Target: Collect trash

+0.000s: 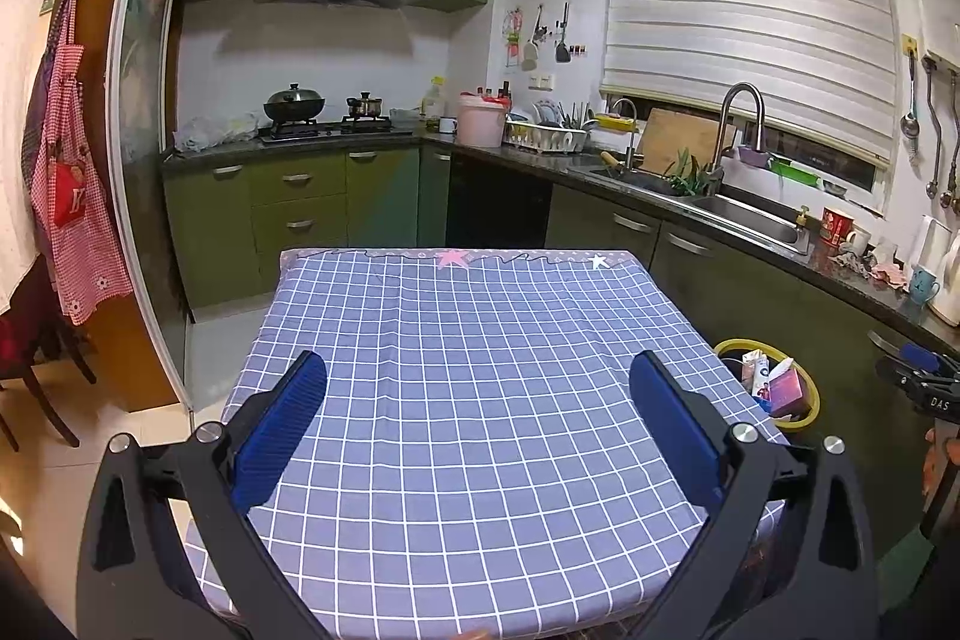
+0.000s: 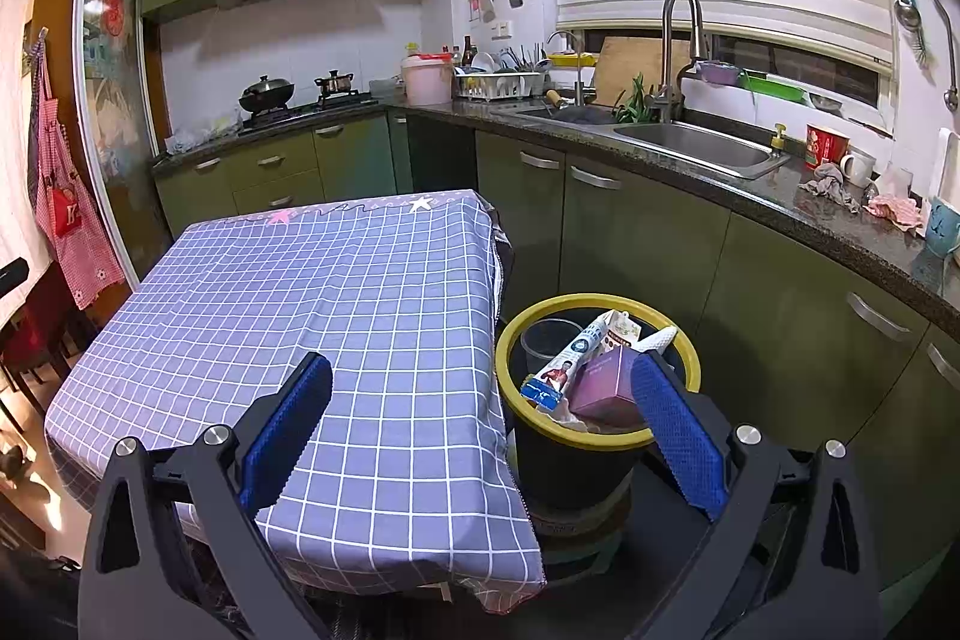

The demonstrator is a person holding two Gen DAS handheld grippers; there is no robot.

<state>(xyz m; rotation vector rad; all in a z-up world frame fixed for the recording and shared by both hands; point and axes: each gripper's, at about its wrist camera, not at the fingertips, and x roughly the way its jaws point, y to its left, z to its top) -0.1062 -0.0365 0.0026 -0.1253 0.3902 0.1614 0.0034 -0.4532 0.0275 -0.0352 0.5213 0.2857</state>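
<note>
Right wrist view shows your right gripper [image 2: 480,400] and left gripper [image 1: 477,400] both spread wide and empty, the trash already inside the bin [image 2: 600,439] beside the table [image 2: 270,292], so lowering carelessly could tip it.

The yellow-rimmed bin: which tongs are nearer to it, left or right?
Right. The right tongs hang beside the yellow-rimmed bin, one finger over its rim. The left tongs are over the checked tablecloth, left of it.
</note>
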